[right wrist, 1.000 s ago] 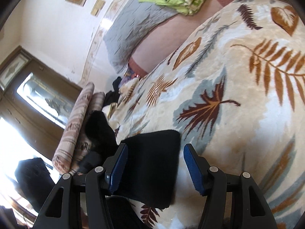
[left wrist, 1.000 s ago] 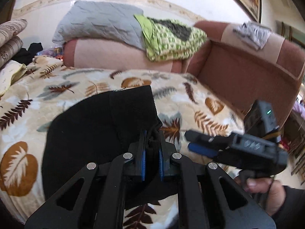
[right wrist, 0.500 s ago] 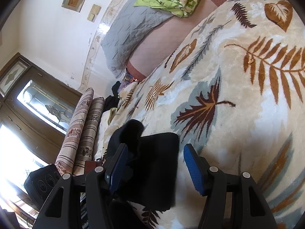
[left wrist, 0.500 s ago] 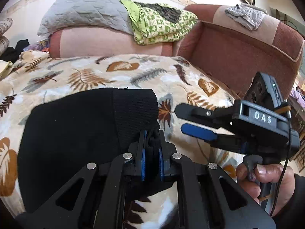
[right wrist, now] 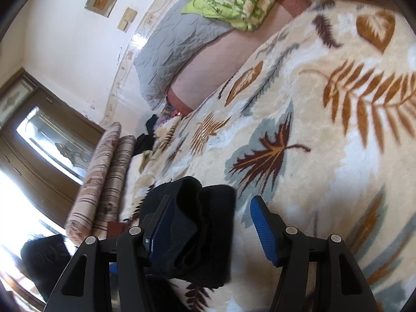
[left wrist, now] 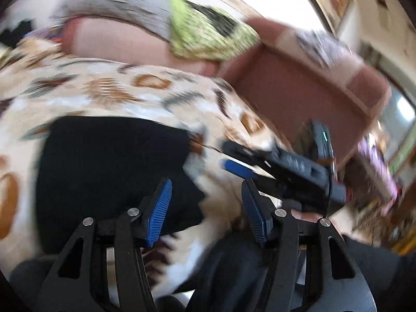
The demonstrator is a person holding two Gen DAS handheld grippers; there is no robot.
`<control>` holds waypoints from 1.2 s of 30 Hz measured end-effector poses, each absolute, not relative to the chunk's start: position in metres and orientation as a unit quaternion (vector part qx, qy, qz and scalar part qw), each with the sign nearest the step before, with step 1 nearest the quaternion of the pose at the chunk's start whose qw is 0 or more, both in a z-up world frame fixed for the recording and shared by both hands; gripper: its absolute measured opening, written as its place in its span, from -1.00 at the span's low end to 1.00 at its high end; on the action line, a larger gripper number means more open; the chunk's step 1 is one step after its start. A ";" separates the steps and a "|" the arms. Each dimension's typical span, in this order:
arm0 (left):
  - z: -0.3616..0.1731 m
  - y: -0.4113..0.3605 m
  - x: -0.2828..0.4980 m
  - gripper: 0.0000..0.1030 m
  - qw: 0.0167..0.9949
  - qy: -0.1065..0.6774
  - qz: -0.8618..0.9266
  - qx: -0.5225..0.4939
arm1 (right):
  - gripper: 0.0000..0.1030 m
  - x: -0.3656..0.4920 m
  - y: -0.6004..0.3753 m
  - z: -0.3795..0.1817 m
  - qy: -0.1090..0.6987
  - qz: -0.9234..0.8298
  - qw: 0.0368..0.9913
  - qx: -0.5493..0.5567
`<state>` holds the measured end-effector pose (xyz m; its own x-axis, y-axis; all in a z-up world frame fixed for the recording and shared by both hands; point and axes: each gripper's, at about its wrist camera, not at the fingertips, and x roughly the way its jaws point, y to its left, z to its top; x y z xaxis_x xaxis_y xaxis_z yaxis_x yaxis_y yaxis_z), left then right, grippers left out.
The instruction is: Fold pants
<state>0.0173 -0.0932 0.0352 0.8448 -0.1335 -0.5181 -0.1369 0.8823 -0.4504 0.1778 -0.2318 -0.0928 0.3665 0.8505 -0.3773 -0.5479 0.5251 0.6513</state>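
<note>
The black pants (left wrist: 111, 171) lie folded into a compact block on the leaf-patterned blanket (left wrist: 109, 96). My left gripper (left wrist: 205, 208) is open and empty, its left pad over the pants' near right edge. The view is blurred by motion. My right gripper (right wrist: 210, 223) is open, with the folded edge of the pants (right wrist: 202, 234) bunched between its pads, lying against the left pad. The right gripper also shows in the left wrist view (left wrist: 280, 166), to the right of the pants, held by a hand.
The blanket (right wrist: 325, 135) covers a sofa seat. A grey quilt (right wrist: 176, 44) and a green patterned cloth (right wrist: 241, 2) lie on the backrest. A brown armrest (left wrist: 299, 88) stands at the right. Striped cushions (right wrist: 104, 182) stand at the left end.
My left gripper has opened and let go of the pants, and has swung with blur. The pants now lie on the blanket. My right gripper stays open.
</note>
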 end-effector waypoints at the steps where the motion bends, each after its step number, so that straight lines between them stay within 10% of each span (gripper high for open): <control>1: 0.040 -0.075 0.000 0.08 0.926 0.270 0.029 -0.263 | 0.16 0.171 -0.230 -0.086 0.340 0.432 0.812 0.194; 12: -0.003 -0.009 -0.009 0.08 0.848 0.325 0.098 -0.407 | 0.11 0.085 -0.115 -0.064 0.295 0.533 0.775 -0.170; 17: -0.024 -0.004 0.011 0.08 0.830 0.375 0.112 -0.397 | 0.09 0.120 -0.108 -0.094 0.394 0.531 0.735 -0.148; 31: 0.031 0.040 0.043 0.19 0.870 0.318 0.072 -0.370 | 0.04 0.125 -0.119 -0.036 0.295 0.526 0.794 -0.075; 36: -0.017 0.060 0.100 0.18 0.830 0.397 0.078 -0.384 | 0.06 0.157 -0.068 -0.081 0.375 0.468 0.783 -0.166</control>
<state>0.1003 0.0599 -0.0171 0.6728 -0.1750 -0.7188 -0.4347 0.6926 -0.5756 0.1568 -0.0682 -0.0806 0.2797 0.6086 -0.7426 -0.8576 0.5061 0.0919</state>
